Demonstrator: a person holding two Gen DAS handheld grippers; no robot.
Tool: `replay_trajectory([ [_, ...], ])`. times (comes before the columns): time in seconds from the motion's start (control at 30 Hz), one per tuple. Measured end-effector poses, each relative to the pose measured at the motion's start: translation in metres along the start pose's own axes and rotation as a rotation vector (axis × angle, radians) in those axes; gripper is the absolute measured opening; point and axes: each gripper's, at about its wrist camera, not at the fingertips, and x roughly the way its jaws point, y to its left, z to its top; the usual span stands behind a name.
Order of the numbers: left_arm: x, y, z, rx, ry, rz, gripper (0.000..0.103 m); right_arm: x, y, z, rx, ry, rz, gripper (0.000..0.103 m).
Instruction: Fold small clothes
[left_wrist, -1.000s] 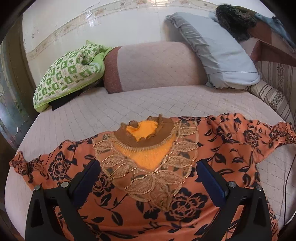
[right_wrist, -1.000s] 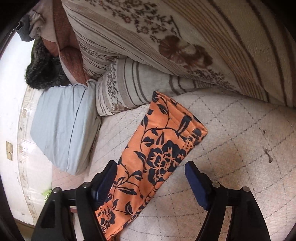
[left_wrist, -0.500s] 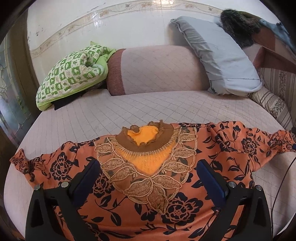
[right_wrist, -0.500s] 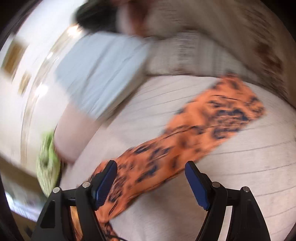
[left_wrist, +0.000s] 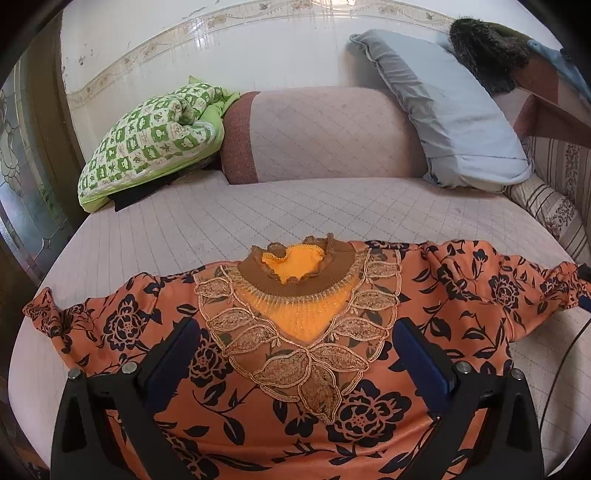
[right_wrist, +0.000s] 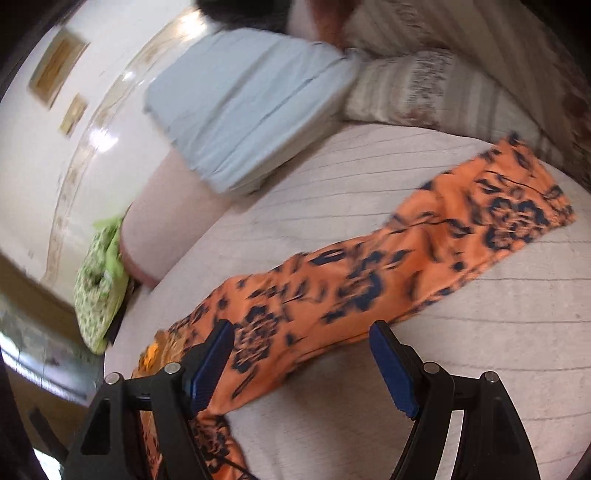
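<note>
Left gripper (left_wrist: 295, 354) is hovering above the chest of the orange floral top (left_wrist: 369, 413), its two blue-padded fingers (left_wrist: 177, 350) spread wide apart — one to each side of the embroidered neckline, with nothing between them. Its black finger arms are framing the lower corners of the view, pointing toward the top's collar.

Right gripper (right_wrist: 301, 356) is hanging over the same garment's sleeve, tilted relative to it, with jaws likewise parted. Its left pad (right_wrist: 212, 362) is sitting over the sleeve fabric; the other pad is standing clear of the sleeve, off its lower edge. That view is motion-blurred — contact cannot be judged.
</note>
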Motion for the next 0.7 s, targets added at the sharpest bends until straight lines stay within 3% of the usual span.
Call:
replay_trajectory([
  [0.27, 0.026, -0.007, -0.012, 0.021, 0.100, -0.042, 0.103, -0.017, -0.126, 0.044, 0.387, -0.104, -0.060, 0.076],
  [0.37, 0.038, -0.010, -0.013, 0.011, 0.139, -0.059, 0.103, -0.010, -0.151, 0.052, 0.461, -0.096, -0.065, 0.067],
  [0.53, 0.047, -0.015, -0.014, 0.029, 0.157, -0.067, 0.103, 0.006, -0.159, 0.070, 0.468, -0.108, -0.108, 0.055],
  [0.6, 0.051, -0.013, -0.014, 0.031, 0.169, -0.062, 0.103, 0.013, -0.159, 0.080, 0.446, -0.113, -0.149, 0.044],
  [0.67, 0.054, -0.008, -0.013, 0.021, 0.179, -0.059, 0.103, 0.017, -0.161, 0.083, 0.445, -0.127, -0.179, 0.020],
  [0.7, 0.054, -0.005, -0.012, 0.014, 0.183, -0.057, 0.103, 0.017, -0.165, 0.082, 0.452, -0.136, -0.175, 0.016],
])
